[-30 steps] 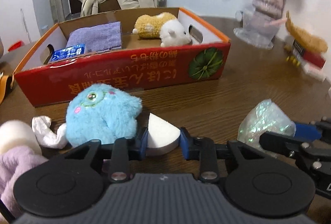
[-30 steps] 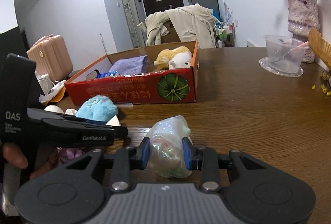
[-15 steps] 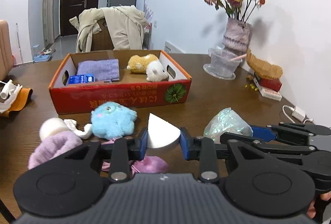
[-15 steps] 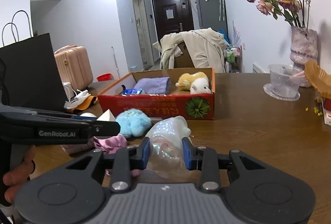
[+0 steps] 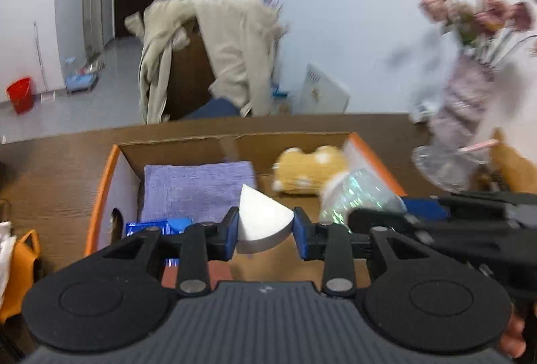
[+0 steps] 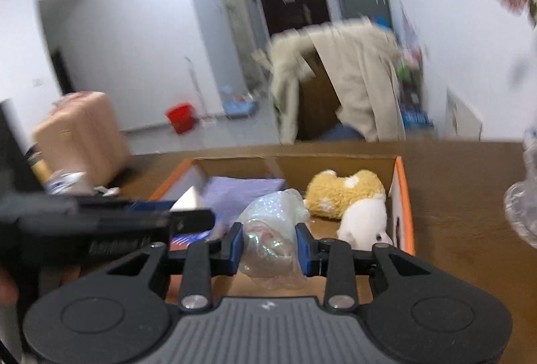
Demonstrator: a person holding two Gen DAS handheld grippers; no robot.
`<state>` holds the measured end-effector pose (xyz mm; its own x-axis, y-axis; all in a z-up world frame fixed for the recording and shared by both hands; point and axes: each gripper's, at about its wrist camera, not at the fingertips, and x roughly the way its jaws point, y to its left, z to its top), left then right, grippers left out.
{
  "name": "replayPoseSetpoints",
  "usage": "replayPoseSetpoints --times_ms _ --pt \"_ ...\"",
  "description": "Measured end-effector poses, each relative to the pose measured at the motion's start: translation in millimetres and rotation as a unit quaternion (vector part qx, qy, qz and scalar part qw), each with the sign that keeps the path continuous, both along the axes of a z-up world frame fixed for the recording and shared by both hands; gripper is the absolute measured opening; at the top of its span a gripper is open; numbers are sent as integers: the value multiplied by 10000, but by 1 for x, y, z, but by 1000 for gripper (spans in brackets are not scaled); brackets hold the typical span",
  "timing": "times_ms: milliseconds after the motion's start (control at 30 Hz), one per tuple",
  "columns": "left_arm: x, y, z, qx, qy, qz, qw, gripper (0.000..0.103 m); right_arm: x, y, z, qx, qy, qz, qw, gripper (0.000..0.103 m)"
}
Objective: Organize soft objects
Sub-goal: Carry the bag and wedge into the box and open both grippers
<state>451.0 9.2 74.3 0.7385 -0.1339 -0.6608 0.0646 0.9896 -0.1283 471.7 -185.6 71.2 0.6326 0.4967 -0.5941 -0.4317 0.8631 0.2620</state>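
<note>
Soft white wedge-shaped sponge sits clamped in the left tool; the right tool grips a crinkled iridescent plastic pouch. Both hang over the orange-rimmed cardboard box, unreleased, probably near dropping. Inside lie a purple towel and yellow plush.

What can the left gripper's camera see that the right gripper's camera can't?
Only the left wrist view shows the flower vase and the white wedge sponge squeezed in the left gripper. Only the right wrist view shows the pink suitcase and the white plush. Both show the cardboard box, purple towel, yellow plush, and shiny bag clamped in the right gripper.
</note>
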Motion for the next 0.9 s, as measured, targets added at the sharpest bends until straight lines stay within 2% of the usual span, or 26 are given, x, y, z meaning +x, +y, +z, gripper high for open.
replayPoseSetpoints --times_ms 67,167,200,233,267,300,333,467,567,667,833,900 --pt "28 7 -18 -75 307 68 9995 35 33 12 -15 -120 242 -198 9994 32" --pt "48 16 -41 -90 577 154 9982 37 65 23 -38 -60 578 -384 9976 36" --pt "50 19 -46 -81 614 157 9980 42 71 26 -44 -57 672 -453 9967 39" --pt "51 22 -49 -99 608 204 9979 45 75 28 -50 -21 723 -486 9962 44" --pt "49 24 -51 -114 573 238 9980 52 78 29 -52 23 744 -497 9960 47" --pt "47 25 -52 -133 543 219 9982 58 78 29 -55 59 726 -510 9960 54" --pt "44 27 -51 -141 523 229 9983 60 78 28 -56 74 698 -541 9961 61" --pt "29 31 -32 -194 315 257 9990 62 69 21 -42 139 542 -630 9964 62" --pt "8 29 -9 -153 43 264 9995 65 47 11 -14 60 149 -629 9979 62" --pt "-35 24 19 -71 -339 145 9993 71 14 -2 17 -2 -259 -522 9983 63" --pt "-127 17 41 -46 -953 191 9953 75 -76 -31 58 -142 -1089 -350 9933 75" --pt "-167 13 40 -39 -1063 151 9942 79 -116 -43 66 -138 -1242 -281 9918 76"
